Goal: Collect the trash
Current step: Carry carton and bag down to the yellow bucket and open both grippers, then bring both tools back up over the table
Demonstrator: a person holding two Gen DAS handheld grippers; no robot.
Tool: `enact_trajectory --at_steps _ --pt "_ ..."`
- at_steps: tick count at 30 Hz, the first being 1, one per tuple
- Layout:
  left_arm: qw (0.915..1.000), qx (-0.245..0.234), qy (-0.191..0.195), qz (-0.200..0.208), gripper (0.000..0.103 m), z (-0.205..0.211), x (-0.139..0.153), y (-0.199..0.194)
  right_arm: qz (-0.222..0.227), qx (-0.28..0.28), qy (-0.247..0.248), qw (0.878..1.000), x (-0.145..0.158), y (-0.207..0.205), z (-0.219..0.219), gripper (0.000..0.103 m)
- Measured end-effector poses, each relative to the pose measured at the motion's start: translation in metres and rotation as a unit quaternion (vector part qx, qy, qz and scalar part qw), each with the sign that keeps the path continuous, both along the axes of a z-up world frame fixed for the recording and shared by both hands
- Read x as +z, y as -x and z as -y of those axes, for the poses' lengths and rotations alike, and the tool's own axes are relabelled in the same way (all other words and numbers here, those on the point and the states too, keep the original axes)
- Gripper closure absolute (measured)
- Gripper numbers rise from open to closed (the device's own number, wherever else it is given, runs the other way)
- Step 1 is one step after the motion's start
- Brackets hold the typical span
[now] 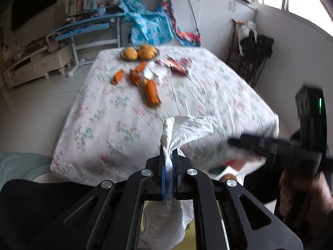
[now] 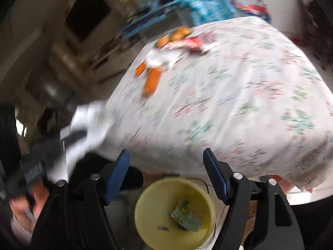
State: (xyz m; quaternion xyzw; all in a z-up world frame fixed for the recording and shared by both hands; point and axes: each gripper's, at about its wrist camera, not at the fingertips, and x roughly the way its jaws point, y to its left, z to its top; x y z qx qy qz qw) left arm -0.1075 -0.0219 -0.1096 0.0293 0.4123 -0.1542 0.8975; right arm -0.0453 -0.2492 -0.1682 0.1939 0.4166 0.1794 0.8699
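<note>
At the near edge of a table [image 1: 208, 87] draped in floral cloth, the left gripper [image 1: 169, 154] pinches a crumpled white tissue [image 1: 187, 129], soft and creased, between clenched blue pads. The right gripper [image 2: 166, 156] hangs released (nothing between its fingers) above a round yellow bin [image 2: 143, 200] holding a scrap. Orange peels [image 1: 153, 92] lie farther back.

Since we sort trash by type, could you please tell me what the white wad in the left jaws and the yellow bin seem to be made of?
White wad: likely tissue paper, matte, crinkled and limp. Yellow bin: probably plastic, smooth and evenly coloured, though blurred.
</note>
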Motion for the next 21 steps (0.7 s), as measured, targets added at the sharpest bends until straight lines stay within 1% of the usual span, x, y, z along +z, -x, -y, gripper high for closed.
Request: enact_trajectory --at_steps 3,4,6,7,8,10,12,14,18,21 --pt "0.9991 -0.025 -0.022 -0.026 0.097 0.008 -0.010 0.009 0.009 -0.025 -0.008 1.000 0.007 -0.001 0.006 0.032" --pt "0.9982 -0.037 -0.027 -0.038 0.093 0.011 -0.014 0.012 0.010 -0.028 -0.009 1.000 0.008 -0.002 0.008 0.031" --pt "0.9953 -0.061 -0.044 -0.061 0.074 0.016 -0.022 0.021 0.009 -0.030 -0.009 0.999 0.008 -0.002 0.007 0.030" --pt "0.9945 -0.065 -0.053 -0.062 0.054 0.017 -0.024 0.025 0.008 -0.029 -0.009 1.000 0.007 -0.001 0.007 0.030" --pt "0.9939 -0.068 -0.063 -0.061 0.038 0.019 -0.024 0.029 0.007 -0.028 -0.009 1.000 0.008 0.001 0.010 0.030" --pt "0.9933 -0.075 -0.071 -0.054 0.030 0.019 -0.023 0.035 0.008 -0.025 -0.006 1.000 0.007 0.001 0.007 0.030" --pt "0.9935 -0.077 -0.068 -0.050 0.025 0.018 -0.019 0.037 0.009 -0.025 -0.004 1.000 0.007 0.002 0.005 0.029" --pt "0.9949 -0.069 -0.061 -0.042 0.021 0.014 -0.015 0.035 0.008 -0.025 -0.002 1.000 0.005 0.003 0.007 0.029" --pt "0.9988 -0.029 -0.033 -0.019 0.020 -0.001 -0.003 0.027 0.008 -0.027 0.001 1.000 0.003 0.003 0.007 0.028" --pt "0.9999 0.012 -0.001 0.009 0.018 -0.015 0.012 0.017 0.015 -0.027 0.013 0.999 0.005 0.003 0.004 0.028"
